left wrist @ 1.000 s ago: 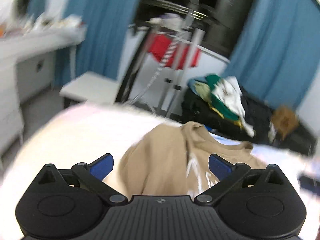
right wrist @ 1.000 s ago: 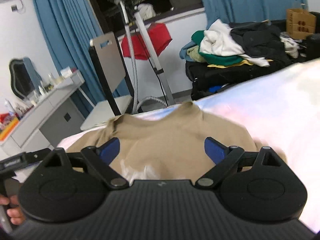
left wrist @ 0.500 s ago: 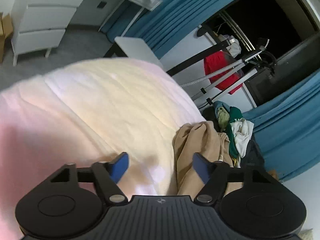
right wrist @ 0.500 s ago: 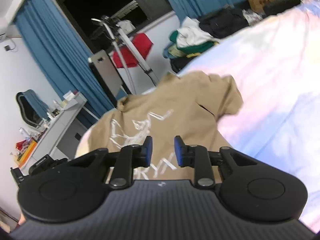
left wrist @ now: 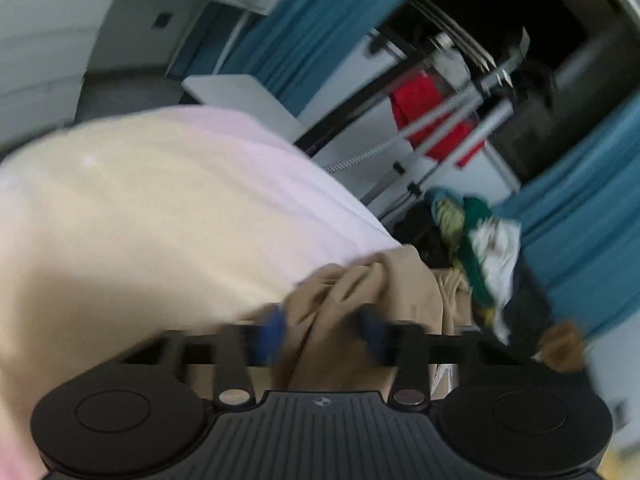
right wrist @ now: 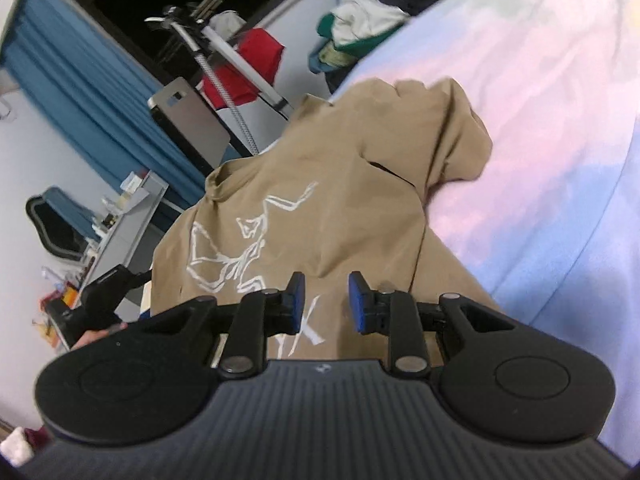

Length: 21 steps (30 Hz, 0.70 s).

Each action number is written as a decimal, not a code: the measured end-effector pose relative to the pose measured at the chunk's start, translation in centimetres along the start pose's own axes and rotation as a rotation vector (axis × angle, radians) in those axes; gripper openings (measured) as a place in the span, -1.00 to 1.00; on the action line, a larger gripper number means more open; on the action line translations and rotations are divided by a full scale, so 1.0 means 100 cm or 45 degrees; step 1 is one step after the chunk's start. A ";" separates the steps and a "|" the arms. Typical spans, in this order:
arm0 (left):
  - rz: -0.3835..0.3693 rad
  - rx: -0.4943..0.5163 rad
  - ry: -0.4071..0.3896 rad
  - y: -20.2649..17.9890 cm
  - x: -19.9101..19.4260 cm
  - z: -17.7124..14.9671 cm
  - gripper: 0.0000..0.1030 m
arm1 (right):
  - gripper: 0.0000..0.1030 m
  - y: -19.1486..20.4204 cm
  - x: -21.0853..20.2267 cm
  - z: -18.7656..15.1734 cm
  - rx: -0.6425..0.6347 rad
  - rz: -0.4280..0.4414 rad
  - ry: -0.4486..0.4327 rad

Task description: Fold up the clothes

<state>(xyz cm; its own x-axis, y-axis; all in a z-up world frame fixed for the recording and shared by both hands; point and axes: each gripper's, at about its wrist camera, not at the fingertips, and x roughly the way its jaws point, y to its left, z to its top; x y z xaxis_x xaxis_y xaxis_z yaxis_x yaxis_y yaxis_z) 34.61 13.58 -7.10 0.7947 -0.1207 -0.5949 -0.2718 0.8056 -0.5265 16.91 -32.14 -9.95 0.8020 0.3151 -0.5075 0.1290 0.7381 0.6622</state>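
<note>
1. The tan shirt [right wrist: 332,184] lies spread on the bed [right wrist: 560,128], white print facing up, collar toward the far edge, one sleeve bunched on the right of the right wrist view.
2. Right gripper [right wrist: 325,300] sits low over the shirt's near part, right above the print.
3. Its blue pads [right wrist: 298,296] stand a narrow gap apart. Shirt cloth shows through that gap, but I cannot tell whether the pads press a fold or only hover over the flat fabric.
4. Left gripper [left wrist: 320,330] is at the shirt's [left wrist: 360,300] crumpled edge, where the tan cloth meets the pale bedcover [left wrist: 160,208].
5. Its jaws are closing right now, and a ridge of tan cloth stands between the two blurred pads [left wrist: 272,332].
6. The blur hides the contact, so a firm clamp on the cloth cannot be confirmed from the left wrist view.
7. In the right wrist view, the left gripper [right wrist: 106,292] shows as a black shape at the shirt's left side, with fingers of a hand [right wrist: 100,334] just under it.
8. Beyond the bed: a pile of clothes [right wrist: 360,32], a red garment [right wrist: 248,64] on a rack, blue curtains [right wrist: 80,92].
</note>
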 end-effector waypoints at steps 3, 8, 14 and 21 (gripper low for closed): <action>0.117 0.262 -0.057 -0.051 0.000 -0.003 -0.84 | -0.47 -0.007 -0.004 0.002 0.037 0.010 -0.012; 0.044 0.761 -0.079 -0.134 -0.009 -0.048 -0.85 | -0.47 -0.011 -0.014 0.004 0.056 0.004 -0.044; -0.173 1.125 0.026 -0.181 -0.007 -0.125 -0.65 | -0.47 -0.015 -0.016 0.007 0.072 -0.002 -0.059; -0.290 0.997 0.005 -0.142 -0.032 -0.127 0.01 | -0.46 -0.022 -0.023 0.011 0.114 0.003 -0.083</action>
<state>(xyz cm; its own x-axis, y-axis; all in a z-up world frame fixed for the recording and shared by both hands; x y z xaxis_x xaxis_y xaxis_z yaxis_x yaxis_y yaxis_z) 29.00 -4.78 -5.41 0.7823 -0.3317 -0.5272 0.3560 0.9327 -0.0585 15.41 -35.14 -9.64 0.8381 0.2752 -0.4710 0.1765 0.6802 0.7115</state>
